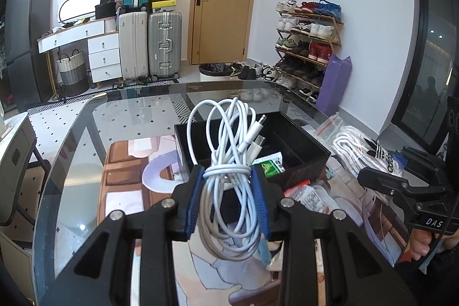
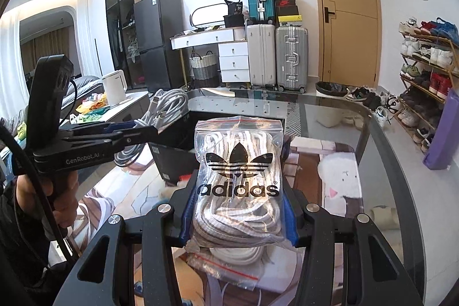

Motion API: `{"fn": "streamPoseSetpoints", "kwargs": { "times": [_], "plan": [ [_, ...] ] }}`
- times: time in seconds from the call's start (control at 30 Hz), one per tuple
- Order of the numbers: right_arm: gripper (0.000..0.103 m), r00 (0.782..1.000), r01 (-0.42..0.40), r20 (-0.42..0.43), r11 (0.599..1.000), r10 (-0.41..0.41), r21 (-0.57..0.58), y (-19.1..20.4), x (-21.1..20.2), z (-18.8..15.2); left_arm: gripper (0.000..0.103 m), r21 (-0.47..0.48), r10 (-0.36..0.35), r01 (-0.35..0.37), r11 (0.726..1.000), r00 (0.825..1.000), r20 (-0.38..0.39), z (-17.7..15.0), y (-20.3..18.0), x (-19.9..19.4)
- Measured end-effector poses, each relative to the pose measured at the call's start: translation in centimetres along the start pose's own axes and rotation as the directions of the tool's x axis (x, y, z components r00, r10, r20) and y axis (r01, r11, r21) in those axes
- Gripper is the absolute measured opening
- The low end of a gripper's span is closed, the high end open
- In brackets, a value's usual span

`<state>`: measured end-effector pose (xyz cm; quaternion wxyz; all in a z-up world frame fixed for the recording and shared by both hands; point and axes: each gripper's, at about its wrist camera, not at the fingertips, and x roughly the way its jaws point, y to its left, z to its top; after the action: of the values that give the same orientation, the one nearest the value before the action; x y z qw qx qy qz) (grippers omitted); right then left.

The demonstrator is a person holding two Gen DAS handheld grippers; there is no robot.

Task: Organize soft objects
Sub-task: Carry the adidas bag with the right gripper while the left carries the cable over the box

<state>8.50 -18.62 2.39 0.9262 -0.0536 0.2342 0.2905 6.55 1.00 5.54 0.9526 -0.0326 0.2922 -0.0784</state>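
My left gripper (image 1: 228,172) is shut on a coiled white charging cable (image 1: 229,151) and holds it above the near edge of an open black box (image 1: 304,145). The cable also shows in the right wrist view (image 2: 169,105), held by the left gripper (image 2: 143,128) over the box (image 2: 172,139). My right gripper (image 2: 238,202) is shut on a clear zip bag of white shoelaces with an Adidas logo (image 2: 239,177), lifted above the table. That bag shows in the left wrist view (image 1: 361,145) to the right of the box, with the right gripper (image 1: 370,177).
A glass table (image 1: 74,162) carries the box. A green packet (image 1: 272,167) lies in the box. Other small packets (image 1: 309,197) lie beside it. A printed mat (image 2: 338,179) shows under the glass. Suitcases, a shoe rack and a door stand beyond.
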Motion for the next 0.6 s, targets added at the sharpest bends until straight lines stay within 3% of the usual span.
{"fn": "streamPoseSetpoints", "kwargs": {
  "times": [0.6],
  "plan": [
    [0.049,0.999,-0.022,-0.025,0.998,0.020,-0.056,-0.3,3.0,3.6,0.032,0.013,0.023,-0.023,1.000,0.999,-0.029,1.1,-0.3,2.9]
  ]
}}
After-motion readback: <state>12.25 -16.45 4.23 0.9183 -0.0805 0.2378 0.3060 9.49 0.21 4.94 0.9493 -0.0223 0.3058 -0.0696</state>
